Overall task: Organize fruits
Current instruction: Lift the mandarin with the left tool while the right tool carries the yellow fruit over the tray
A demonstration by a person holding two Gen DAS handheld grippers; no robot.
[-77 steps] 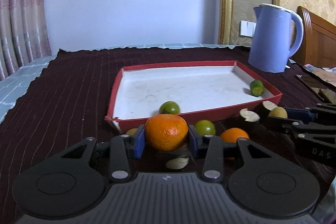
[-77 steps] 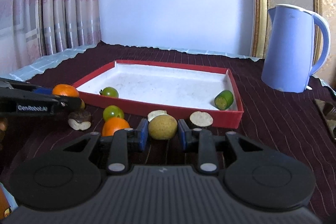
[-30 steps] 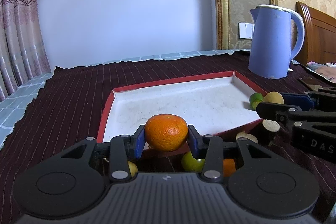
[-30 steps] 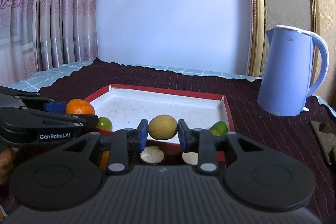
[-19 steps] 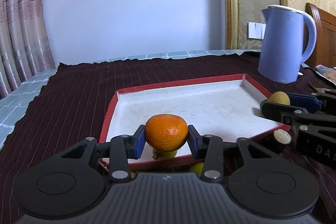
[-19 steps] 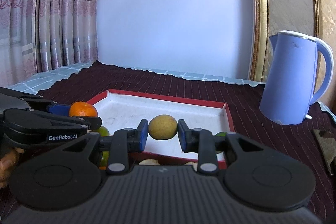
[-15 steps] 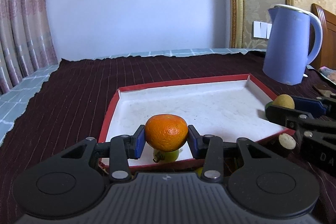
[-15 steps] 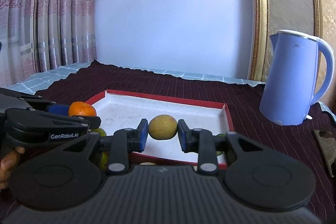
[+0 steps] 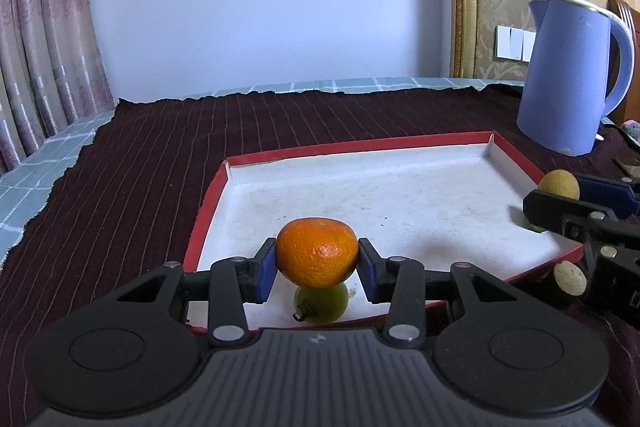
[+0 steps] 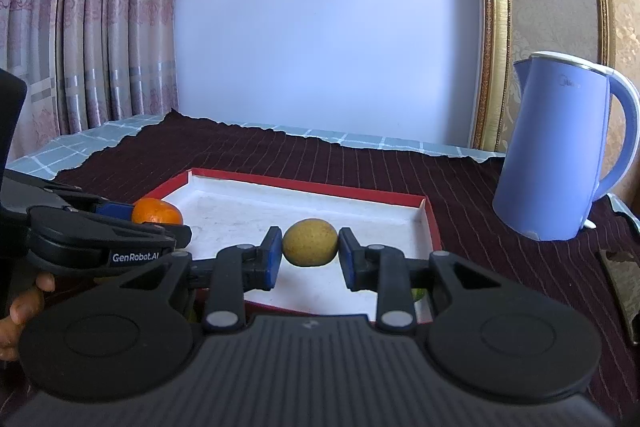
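Both grippers have carried their fruit up off the dark cloth and forward, so each now hangs over the near part of the red-rimmed tray (image 9: 516, 163). The left gripper (image 9: 317, 259) is clamped on the orange (image 9: 317, 251), with a green fruit (image 9: 320, 301) lying on the tray floor directly beneath it. The right gripper (image 10: 308, 247) squeezes the yellowish fruit (image 10: 309, 242) above the tray's near right side. Beyond the tongs the tray's white floor is mostly bare, and a blue kettle (image 10: 560, 147) stands past its far right corner. By my reading, two fruits await release, and at least one pale piece (image 9: 570, 277) lies outside the near rim, yet to be gathered.
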